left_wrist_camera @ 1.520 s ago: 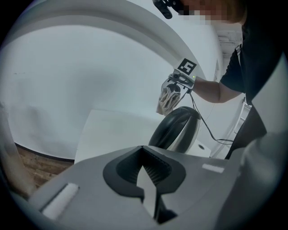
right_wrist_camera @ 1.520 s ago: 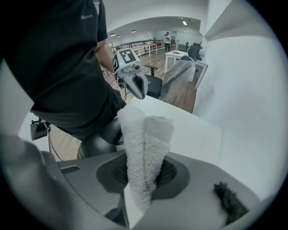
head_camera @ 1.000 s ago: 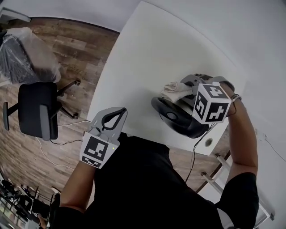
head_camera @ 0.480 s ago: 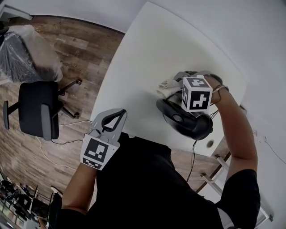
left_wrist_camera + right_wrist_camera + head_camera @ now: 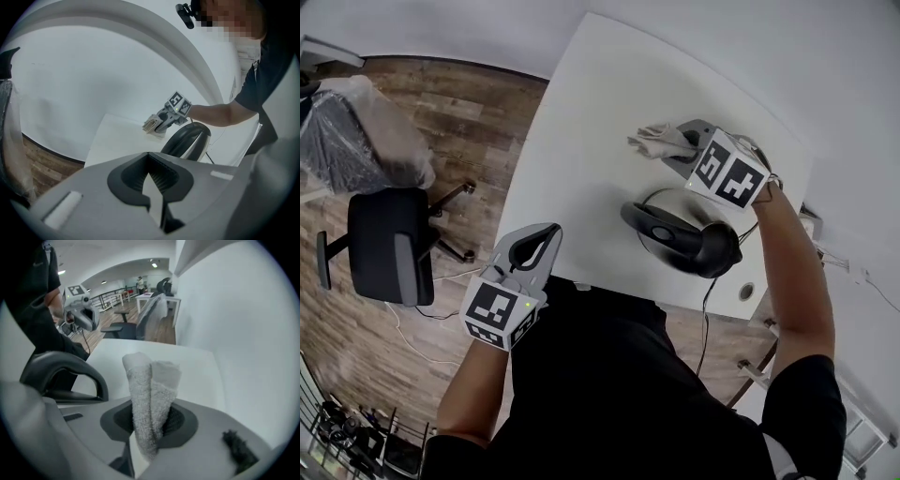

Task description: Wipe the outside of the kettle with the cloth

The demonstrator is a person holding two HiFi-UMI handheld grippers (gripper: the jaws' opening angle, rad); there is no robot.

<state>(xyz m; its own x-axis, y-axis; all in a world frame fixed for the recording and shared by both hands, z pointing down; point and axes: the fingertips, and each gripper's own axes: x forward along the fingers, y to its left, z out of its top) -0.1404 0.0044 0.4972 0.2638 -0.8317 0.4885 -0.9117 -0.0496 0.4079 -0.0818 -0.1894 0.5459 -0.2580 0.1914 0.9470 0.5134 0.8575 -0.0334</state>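
The white tabletop (image 5: 581, 141) lies bare left of and beyond the black-handled silver kettle (image 5: 675, 234), which stands by its near edge. A black cord (image 5: 707, 319) hangs off that edge. The right tongs (image 5: 680, 148), clamping a folded white terry cloth (image 5: 652, 141), hover just beyond the kettle.

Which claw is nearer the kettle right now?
Right. The right claw, clamping the cloth, hovers just beyond the kettle; the left claw hangs shut at the table near edge, farther away.

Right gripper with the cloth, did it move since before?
Yes. The right gripper, shut on the cloth, has gone from over the kettle toward the far edge of the table, away from the person.
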